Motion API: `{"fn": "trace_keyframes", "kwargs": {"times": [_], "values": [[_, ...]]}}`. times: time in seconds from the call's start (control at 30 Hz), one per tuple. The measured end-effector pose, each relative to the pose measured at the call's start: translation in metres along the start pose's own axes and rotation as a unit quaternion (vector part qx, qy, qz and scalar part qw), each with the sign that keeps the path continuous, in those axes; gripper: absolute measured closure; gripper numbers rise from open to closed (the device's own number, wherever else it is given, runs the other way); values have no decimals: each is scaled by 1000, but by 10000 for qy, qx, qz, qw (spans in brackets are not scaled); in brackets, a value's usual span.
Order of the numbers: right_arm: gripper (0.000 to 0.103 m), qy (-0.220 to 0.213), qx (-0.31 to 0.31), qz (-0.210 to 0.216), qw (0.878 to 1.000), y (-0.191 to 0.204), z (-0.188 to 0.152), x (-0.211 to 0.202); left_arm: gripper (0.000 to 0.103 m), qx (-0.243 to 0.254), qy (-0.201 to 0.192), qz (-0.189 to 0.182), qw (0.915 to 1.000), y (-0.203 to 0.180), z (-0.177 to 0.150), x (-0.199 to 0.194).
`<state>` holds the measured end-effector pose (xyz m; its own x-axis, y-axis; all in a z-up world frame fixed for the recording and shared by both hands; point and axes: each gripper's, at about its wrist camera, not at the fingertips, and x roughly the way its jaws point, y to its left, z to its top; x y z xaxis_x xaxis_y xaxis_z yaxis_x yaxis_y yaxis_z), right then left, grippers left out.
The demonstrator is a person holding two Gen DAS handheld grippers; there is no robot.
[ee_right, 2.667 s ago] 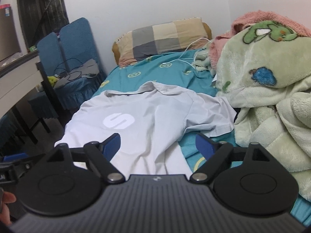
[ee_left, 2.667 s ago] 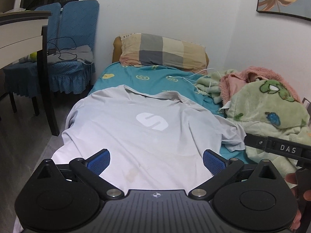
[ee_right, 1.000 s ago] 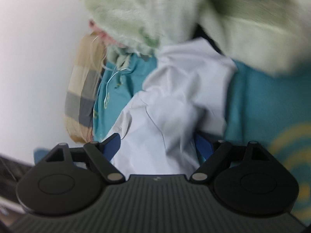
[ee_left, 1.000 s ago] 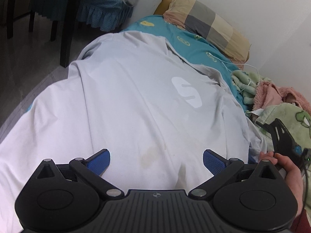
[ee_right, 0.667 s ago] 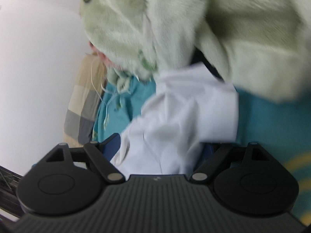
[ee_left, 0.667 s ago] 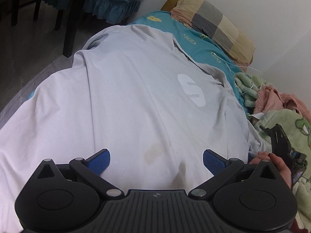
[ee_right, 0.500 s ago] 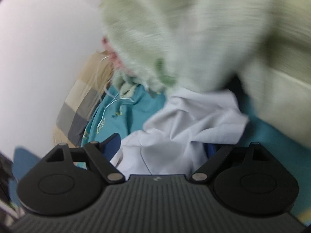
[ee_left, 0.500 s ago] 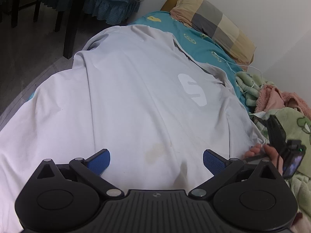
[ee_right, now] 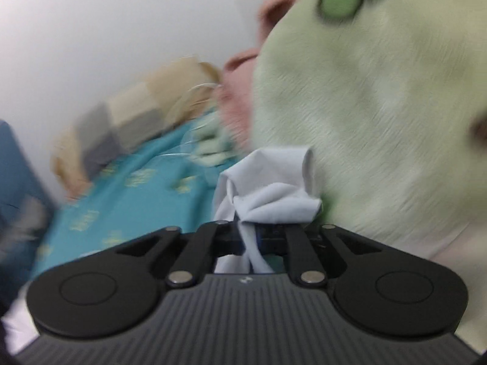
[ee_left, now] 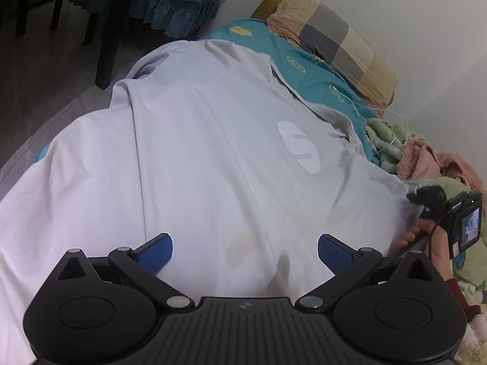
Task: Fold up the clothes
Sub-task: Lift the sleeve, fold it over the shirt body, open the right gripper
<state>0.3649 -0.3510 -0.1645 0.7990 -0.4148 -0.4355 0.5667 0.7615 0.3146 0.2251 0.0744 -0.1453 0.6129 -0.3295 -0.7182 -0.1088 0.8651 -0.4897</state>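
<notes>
From the left wrist, the left gripper (ee_left: 245, 251) is hanging with jaws released above the pale grey shirt (ee_left: 197, 158), which is lying spread over the teal bed sheet (ee_left: 307, 60). At the shirt's right edge, the right gripper (ee_left: 418, 197) is pinching the sleeve.

From the right wrist, the right gripper (ee_right: 254, 235), jaws having just closed, is clenching a bunched fold of the shirt (ee_right: 274, 188) beside the green fleece blanket (ee_right: 380, 106).
</notes>
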Motion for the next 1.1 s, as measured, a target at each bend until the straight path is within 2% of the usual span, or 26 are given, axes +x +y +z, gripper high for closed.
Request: {"fn": "trace_keyframes", "kwargs": {"times": [0.07, 0.13, 0.23, 0.33, 0.43, 0.53, 0.6, 0.67, 0.73, 0.87, 1.1], "values": [[94, -233, -416, -329, 9983, 6, 6, -8, 0, 10, -98, -17, 9999, 1, 5, -6], [94, -446, -650, -480, 9957, 19, 11, -20, 0, 16, -260, -30, 9997, 3, 11, -15], [94, -945, -1335, -414, 9857, 67, 6, -46, 0, 92, -517, 115, 9986, 7, 20, -28], [94, -1193, -1990, 217, 9725, 128, -14, -72, 0, 218, -776, 318, 9962, 12, 30, -42], [92, -878, -2487, 938, 9600, 173, -55, -87, 0, 325, -940, 469, 9939, 18, 36, -51], [91, -185, -2796, 1771, 9434, 194, -97, -80, 0, 426, -999, 555, 9925, 24, 38, -55], [70, 272, -2891, 2080, 9340, 194, -116, -77, 0, 468, -965, 564, 9926, 27, 38, -53], [34, 626, -2739, 2361, 9302, 185, -118, -78, 0, 479, -874, 544, 9935, 28, 37, -49], [23, 652, -2558, 2677, 9267, 171, -108, -103, 0, 488, -777, 455, 9947, 28, 35, -43], [22, 727, -2406, 2793, 9267, 143, -72, -152, 0, 754, -728, 393, 9937, 18, 30, -40], [22, 1214, -1606, 2666, 9425, 56, -11, -260, 0, 1181, -748, 323, 9896, -7, 8, -55]]}}
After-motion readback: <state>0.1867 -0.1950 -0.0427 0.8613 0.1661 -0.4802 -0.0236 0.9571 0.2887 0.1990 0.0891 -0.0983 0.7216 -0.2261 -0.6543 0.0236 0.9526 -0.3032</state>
